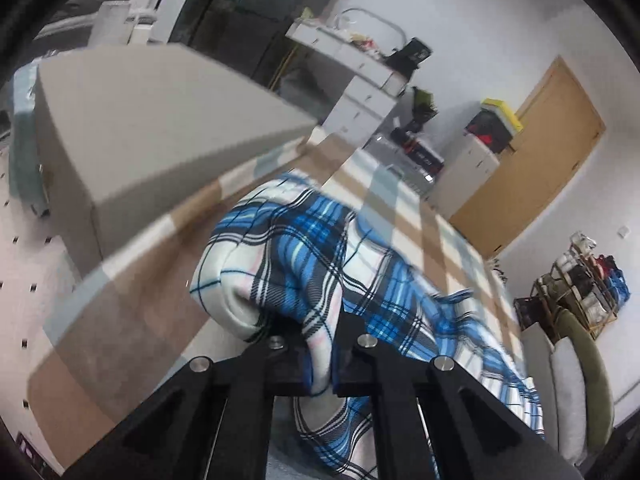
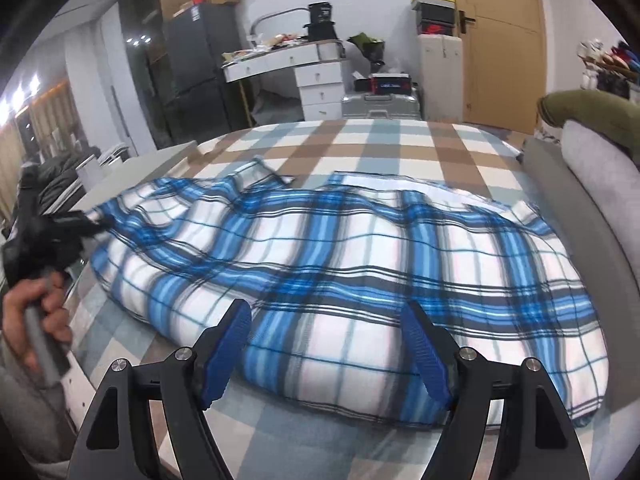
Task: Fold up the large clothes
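Observation:
A large blue, white and black plaid garment lies spread across the checked bed cover. My left gripper is shut on a bunched edge of the garment and holds it up. In the right wrist view the left gripper grips the garment's left end, with a hand on its handle. My right gripper is open and empty, its blue pads hovering just above the near edge of the garment.
A grey box-like surface stands beside the bed on the left. A grey and green headboard cushion lines the right side. A white desk, a suitcase and a wooden door stand beyond the bed.

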